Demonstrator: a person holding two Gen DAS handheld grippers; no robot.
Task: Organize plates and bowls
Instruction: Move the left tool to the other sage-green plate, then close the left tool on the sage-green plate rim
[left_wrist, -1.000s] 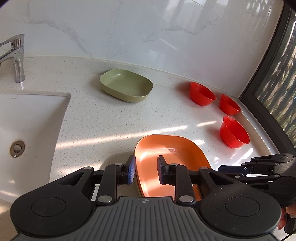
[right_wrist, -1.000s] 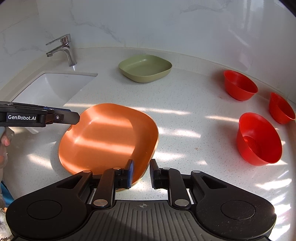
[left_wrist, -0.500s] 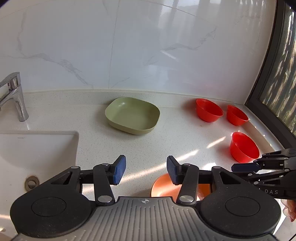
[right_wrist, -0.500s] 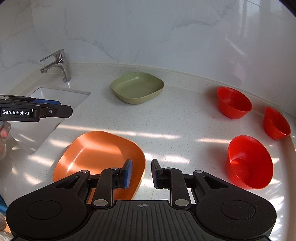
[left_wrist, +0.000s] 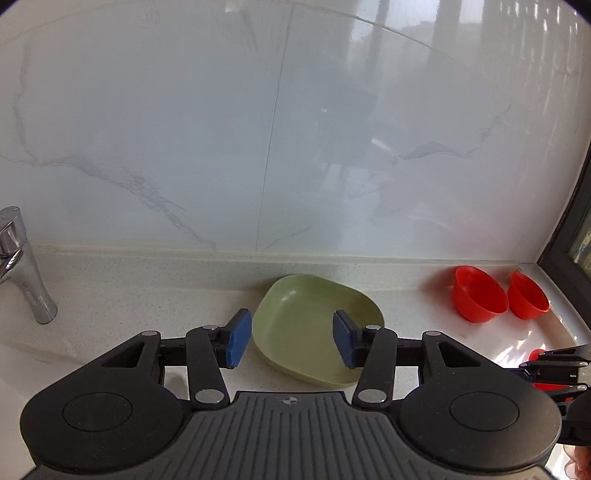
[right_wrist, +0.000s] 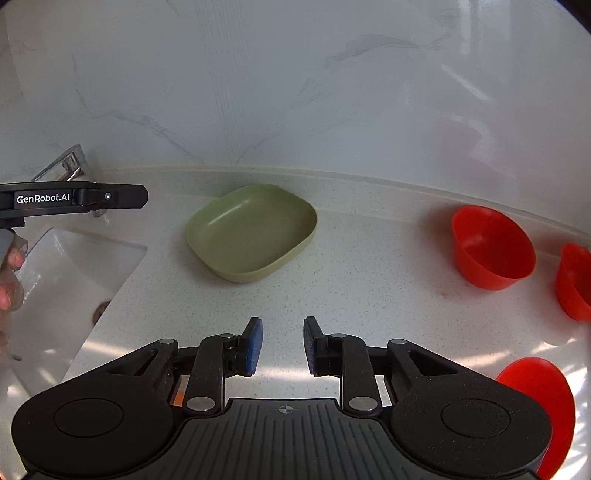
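Observation:
A green square plate (left_wrist: 314, 325) (right_wrist: 251, 232) sits on the white counter near the back wall. My left gripper (left_wrist: 291, 341) is open and empty, raised, with the green plate seen between its fingers. My right gripper (right_wrist: 282, 345) is open and empty above bare counter in front of the plate. Three red bowls stand at the right: one at the back (right_wrist: 491, 247) (left_wrist: 478, 295), a second beside it (right_wrist: 576, 280) (left_wrist: 526, 295), a third nearer (right_wrist: 535, 406). The orange plate is hidden below both grippers.
A sink (right_wrist: 66, 295) with a chrome tap (left_wrist: 22, 266) lies at the left. A marble wall (left_wrist: 295, 129) backs the counter. A dark window frame (left_wrist: 569, 229) bounds the right. The left gripper's side (right_wrist: 74, 199) shows in the right wrist view.
Both grippers let go of the orange plate, opened and lifted up and forward. The orange plate dropped out of both views and the green plate came closer.

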